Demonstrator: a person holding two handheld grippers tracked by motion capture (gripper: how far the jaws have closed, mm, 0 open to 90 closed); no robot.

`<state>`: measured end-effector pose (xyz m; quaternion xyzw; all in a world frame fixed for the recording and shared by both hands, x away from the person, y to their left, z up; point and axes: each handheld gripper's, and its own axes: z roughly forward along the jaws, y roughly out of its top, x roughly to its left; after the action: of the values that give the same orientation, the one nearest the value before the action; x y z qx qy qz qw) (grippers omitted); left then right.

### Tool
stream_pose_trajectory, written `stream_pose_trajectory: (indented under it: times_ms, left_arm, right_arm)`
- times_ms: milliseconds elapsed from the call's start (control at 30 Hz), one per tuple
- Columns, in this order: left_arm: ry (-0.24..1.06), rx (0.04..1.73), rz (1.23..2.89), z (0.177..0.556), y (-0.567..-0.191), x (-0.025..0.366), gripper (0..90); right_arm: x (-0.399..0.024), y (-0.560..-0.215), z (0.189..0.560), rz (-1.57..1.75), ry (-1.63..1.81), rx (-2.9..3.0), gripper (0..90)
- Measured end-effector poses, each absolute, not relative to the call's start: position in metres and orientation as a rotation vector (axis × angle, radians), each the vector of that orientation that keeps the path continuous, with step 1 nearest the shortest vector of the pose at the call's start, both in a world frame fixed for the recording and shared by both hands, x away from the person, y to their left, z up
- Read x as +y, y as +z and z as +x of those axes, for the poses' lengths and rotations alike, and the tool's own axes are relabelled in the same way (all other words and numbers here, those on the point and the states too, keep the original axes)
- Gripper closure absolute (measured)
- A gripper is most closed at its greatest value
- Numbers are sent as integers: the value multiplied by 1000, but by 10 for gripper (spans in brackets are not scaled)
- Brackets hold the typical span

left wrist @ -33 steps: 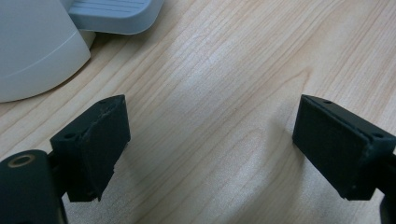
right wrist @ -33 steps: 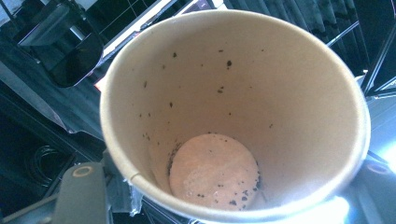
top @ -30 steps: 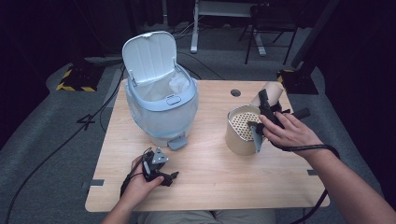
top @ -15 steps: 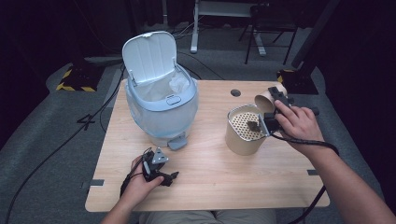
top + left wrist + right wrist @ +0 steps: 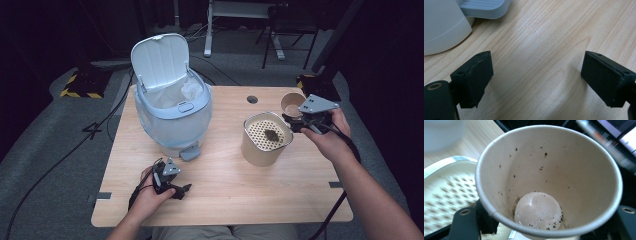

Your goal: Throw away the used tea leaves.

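My right gripper (image 5: 296, 120) is shut on a paper cup (image 5: 292, 103), held above the table's right side next to a tan canister (image 5: 265, 139). The canister carries a perforated strainer lid (image 5: 268, 132) with a dark clump of wet dregs on it. In the right gripper view the paper cup (image 5: 549, 182) stands nearly upright, with dark specks on its wall and a little liquid at the bottom. My left gripper (image 5: 176, 189) rests on the table near the front left, open, with bare wood between its fingers (image 5: 474, 77).
A pale blue pedal bin (image 5: 172, 107) with its lid raised stands at the table's back left; its pedal (image 5: 484, 8) lies just ahead of my left gripper. A round cable hole (image 5: 252, 99) is in the tabletop behind the canister. Cables trail over the floor.
My right gripper has tipped the cup back from tilted over the strainer to nearly upright and drawn it to the right. The left gripper has stayed put.
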<state>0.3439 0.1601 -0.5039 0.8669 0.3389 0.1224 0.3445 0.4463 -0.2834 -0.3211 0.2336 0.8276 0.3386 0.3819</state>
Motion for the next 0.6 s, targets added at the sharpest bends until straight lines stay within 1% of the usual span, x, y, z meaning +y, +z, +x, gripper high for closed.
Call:
stream_pose_trajectory:
  times_ms: [133,267,600]
  left_arm:
    - [313,880,2250,344,-504,160,109]
    - [313,877,2256,345,-504,160,105]
    - [315,877,2256,345,-504,159,104]
  right_arm:
    - [-293,-317,447,748,1082,2153,289]
    - [-300,-314,449,804,1209,2169,289]
    - [-302,-310,449,831,1260,2212,289]
